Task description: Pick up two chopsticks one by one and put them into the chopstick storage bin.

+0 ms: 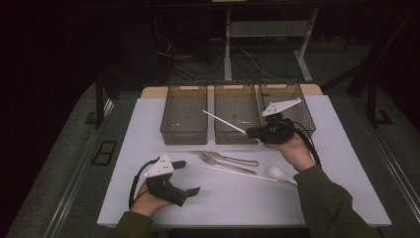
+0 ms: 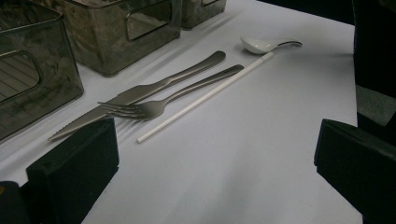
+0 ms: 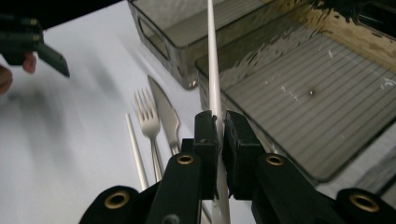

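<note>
The right gripper (image 1: 249,132) is raised above the white table (image 1: 327,163), and its two black jaws are pressed onto a thin white chopstick (image 1: 224,122). In the right gripper view the stick (image 3: 212,60) passes straight up between the pads (image 3: 236,140) and runs on well beyond their tips, over the near wall of the middle bin (image 3: 299,98); a short end hangs out below the pads. In the high view the stick slants up and to the left from the jaws, its far end over the gap between the left bin (image 1: 184,113) and the middle bin (image 1: 236,111). The right bin (image 1: 297,106) lies just behind this gripper.

The left gripper (image 1: 190,177) rests low near the front edge of the table, its jaws spread wide with nothing between them. In the left gripper view, ahead of and between those open jaws, lie the other pieces: a second white chopstick (image 2: 205,95) nearest, then a fork (image 2: 154,106) beside it, then a knife (image 2: 140,93) with a serrated edge. The fork and knife lie side by side, close enough that I cannot tell whether they touch. A white spoon (image 2: 261,45) sits at the far end of that chopstick, well beyond the jaws.

No brand, label or writing can be read on the bins, the cutlery or the grippers.
</note>
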Demonstrator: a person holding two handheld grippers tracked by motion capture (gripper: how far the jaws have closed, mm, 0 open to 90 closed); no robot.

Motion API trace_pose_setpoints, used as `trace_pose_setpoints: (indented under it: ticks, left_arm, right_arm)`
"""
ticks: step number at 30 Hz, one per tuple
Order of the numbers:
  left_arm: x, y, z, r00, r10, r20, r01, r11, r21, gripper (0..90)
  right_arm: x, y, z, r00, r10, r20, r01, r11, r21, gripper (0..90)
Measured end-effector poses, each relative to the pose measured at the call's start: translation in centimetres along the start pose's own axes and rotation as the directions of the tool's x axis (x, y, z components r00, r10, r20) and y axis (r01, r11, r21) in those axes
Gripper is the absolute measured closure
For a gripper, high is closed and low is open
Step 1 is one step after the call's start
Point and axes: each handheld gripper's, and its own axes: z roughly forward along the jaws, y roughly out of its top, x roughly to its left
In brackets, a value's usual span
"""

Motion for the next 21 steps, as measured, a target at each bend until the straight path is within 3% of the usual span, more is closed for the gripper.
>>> trace_pose_setpoints:
  ticks: [9, 21]
  left_arm:
    - [0.0, 0.1, 0.1, 1.0, -0.001, 0.001, 0.001, 1.0, -0.002, 0.0]
    - [-0.1, 0.1, 0.0, 1.0, 0.005, 0.002, -0.005, 1.0, -0.003, 0.0]
  right_arm:
    - [-0.2, 2.4, 2.2, 0.9997, 0.021, 0.01, -0.022, 1.0, 0.012, 84.0]
    - [0.6, 6.4, 6.2, 0.9983, 0.04, 0.042, -0.043, 0.998, 0.055, 84.0]
